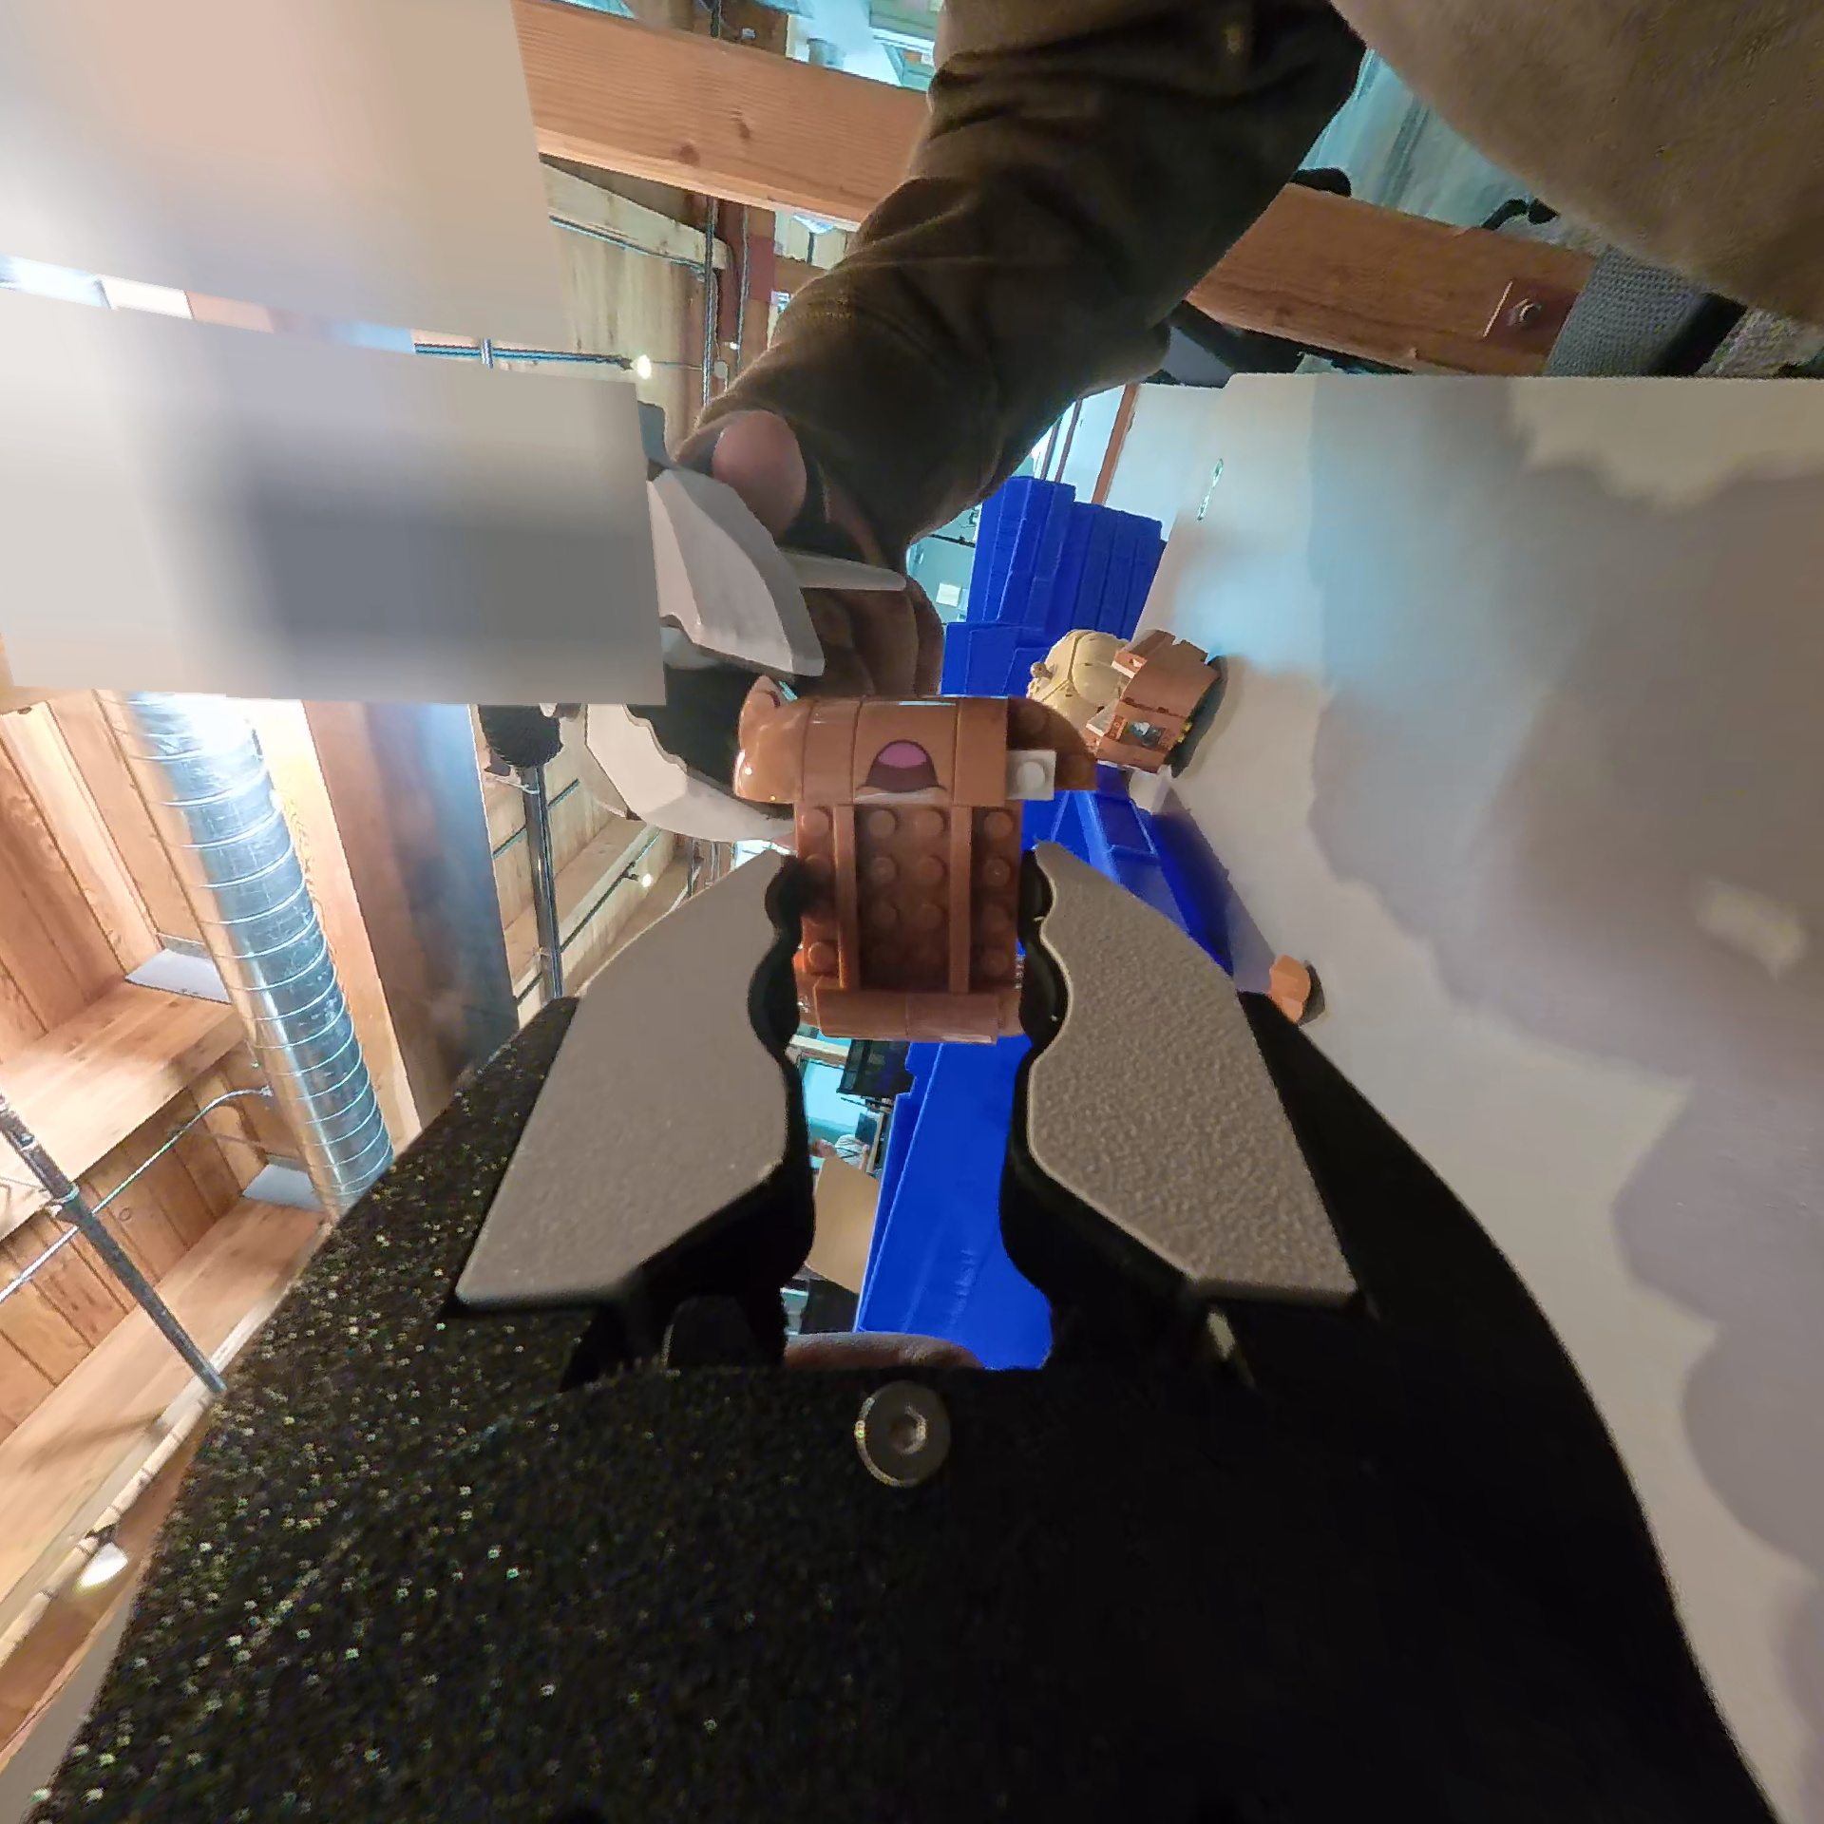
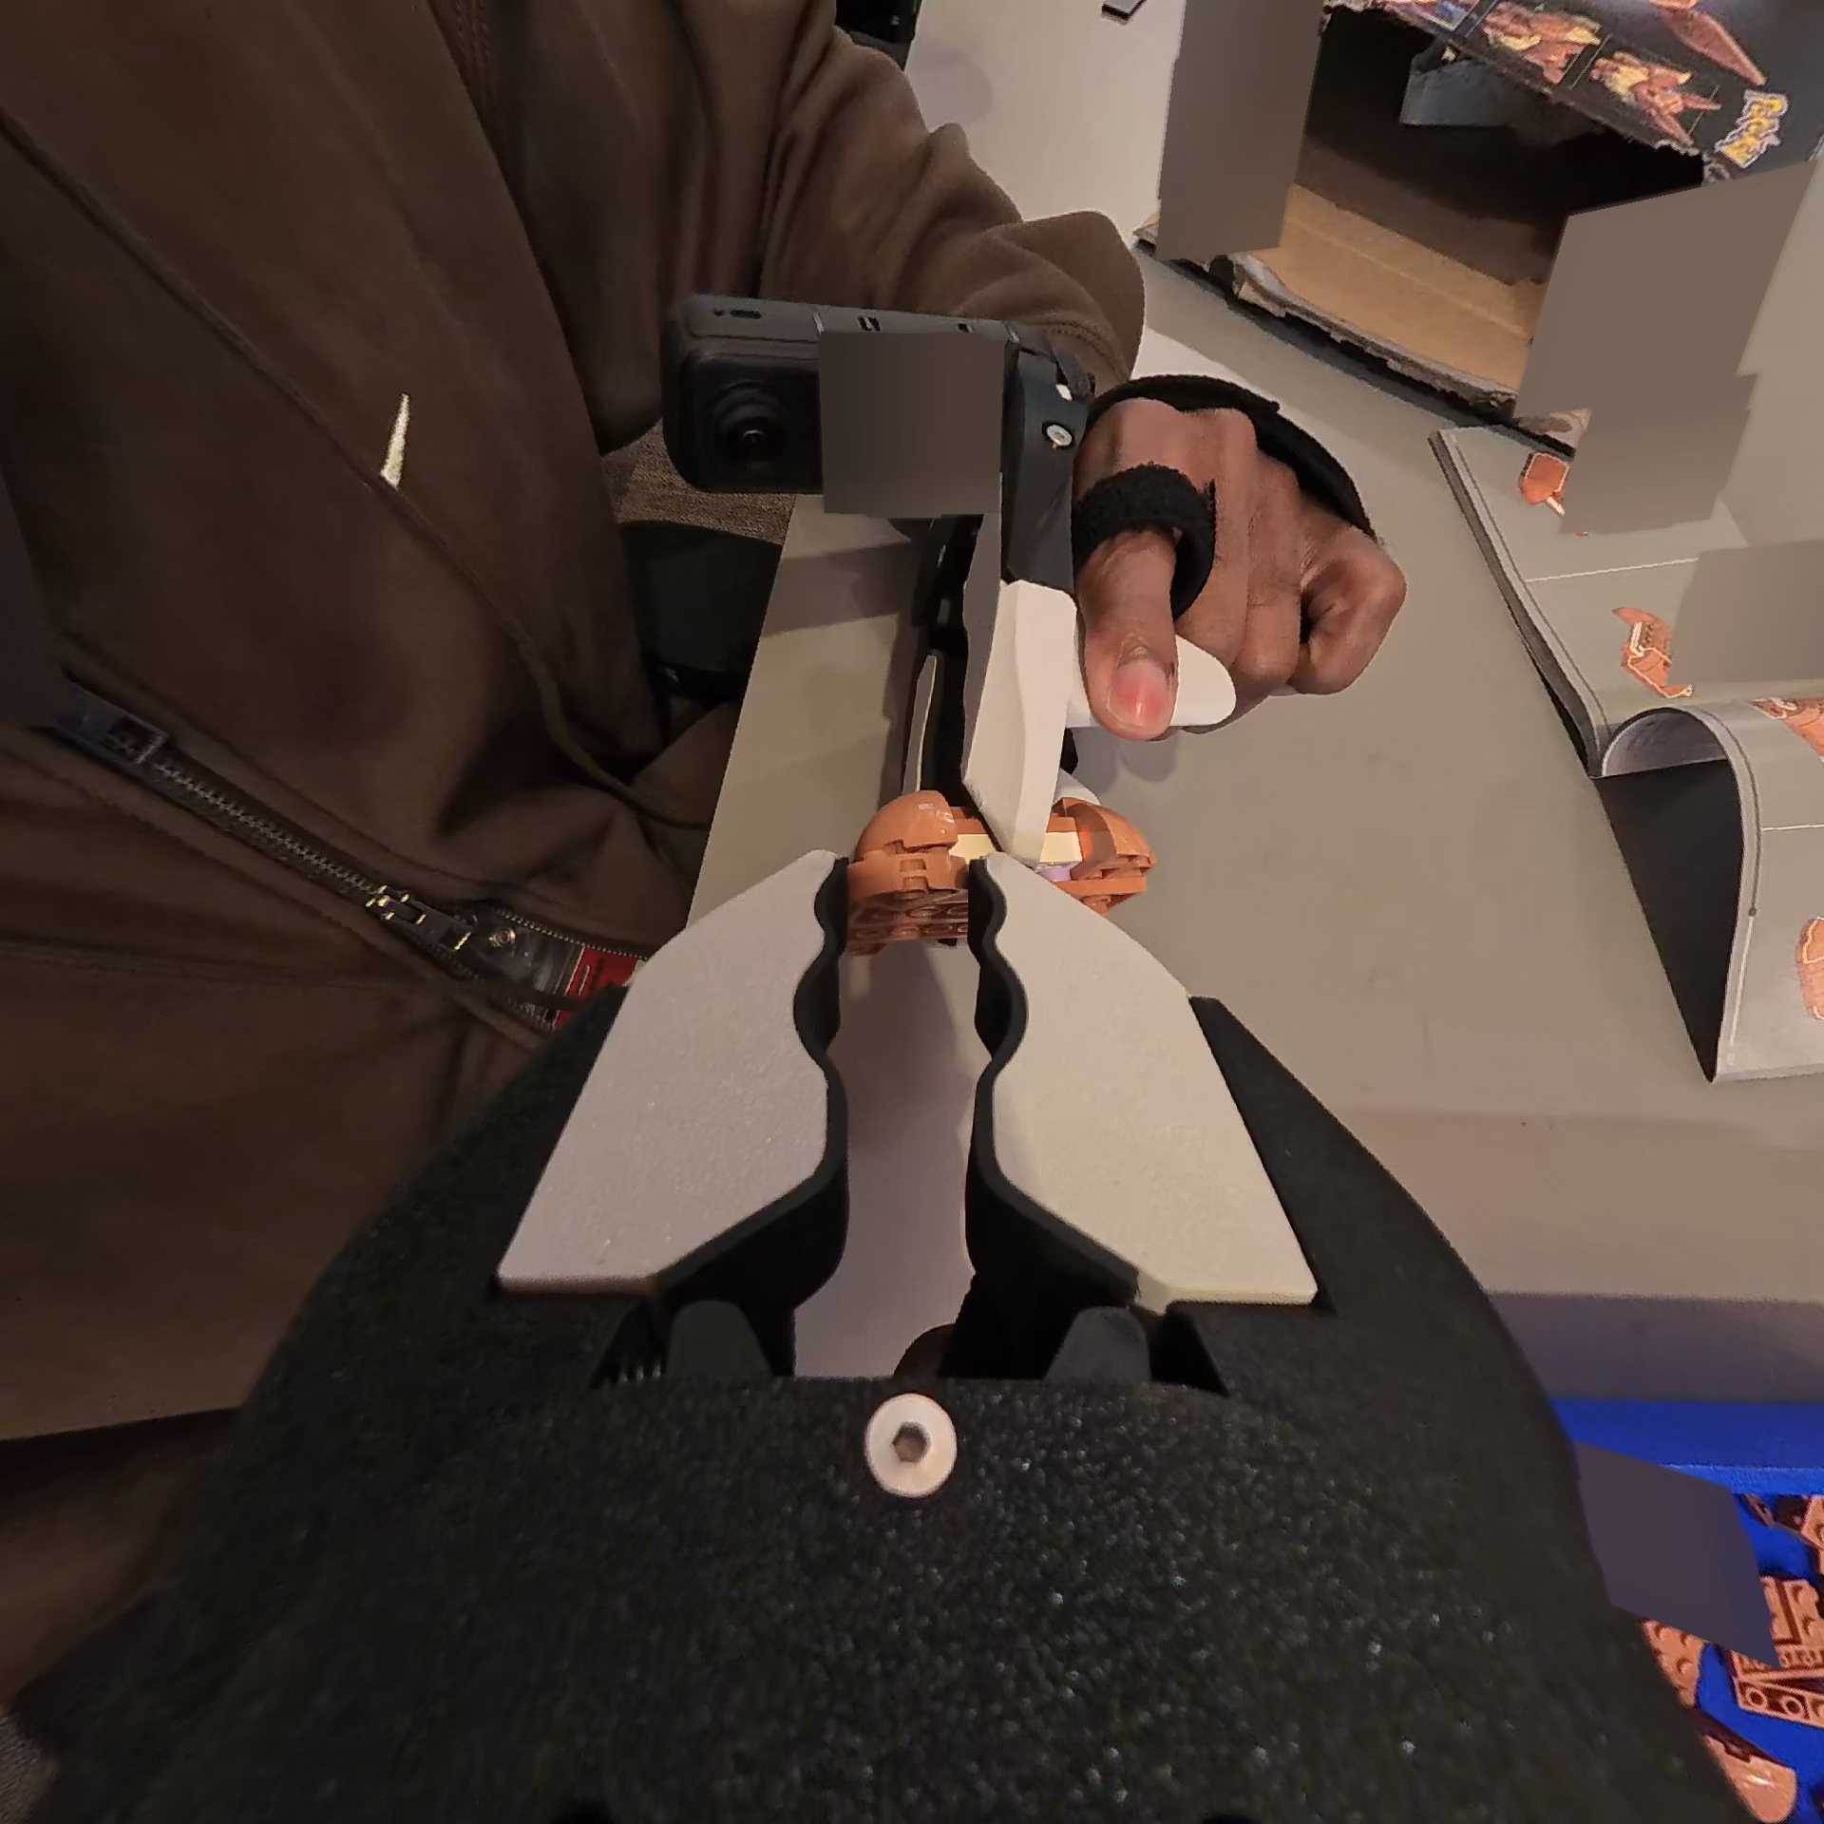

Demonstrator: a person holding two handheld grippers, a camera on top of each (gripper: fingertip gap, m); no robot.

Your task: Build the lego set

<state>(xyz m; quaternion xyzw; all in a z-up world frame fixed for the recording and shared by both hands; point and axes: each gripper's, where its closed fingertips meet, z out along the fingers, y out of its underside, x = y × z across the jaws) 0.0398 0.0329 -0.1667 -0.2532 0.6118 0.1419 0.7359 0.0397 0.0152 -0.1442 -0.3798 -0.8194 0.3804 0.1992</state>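
Both grippers pinch the same brown lego assembly (image 1: 903, 869), held up off the grey table (image 2: 1332, 938).

In the left wrist view, the left gripper (image 1: 903, 918) has its two grey fingers closed against the long sides of the assembly, whose studded face is turned toward the camera. A curved brown band with a pink mouth-shaped tile crosses the far end of the piece, and a small light-grey plate sticks out on its right. Beyond it, the right gripper (image 1: 730, 632) reaches in from the far left, held by a hand (image 1: 790, 474) in a brown sleeve. This view is rolled sideways, so the white table edge runs down the right side. Stuck to that surface are a partly built tan and brown lego figure (image 1: 1125, 706) and a single small brown brick (image 1: 1293, 982), with blue bins (image 1: 1066, 553) behind them.

The right wrist view shows the other side. The right gripper (image 2: 908, 888) clamps the near end of the assembly (image 2: 903, 898) between its fingertips, while the left gripper's white fingers (image 2: 1007, 750) come down on it from the far side, held by a hand (image 2: 1234, 582) with black straps. This view alone shows the camera mounted on the left gripper, the person's brown zipped hoodie (image 2: 345, 592) on the left, an open instruction booklet (image 2: 1678, 790) on the table at right, a cardboard box (image 2: 1431, 237) far right, and loose brown pieces in a blue bin (image 2: 1767, 1678) near right.
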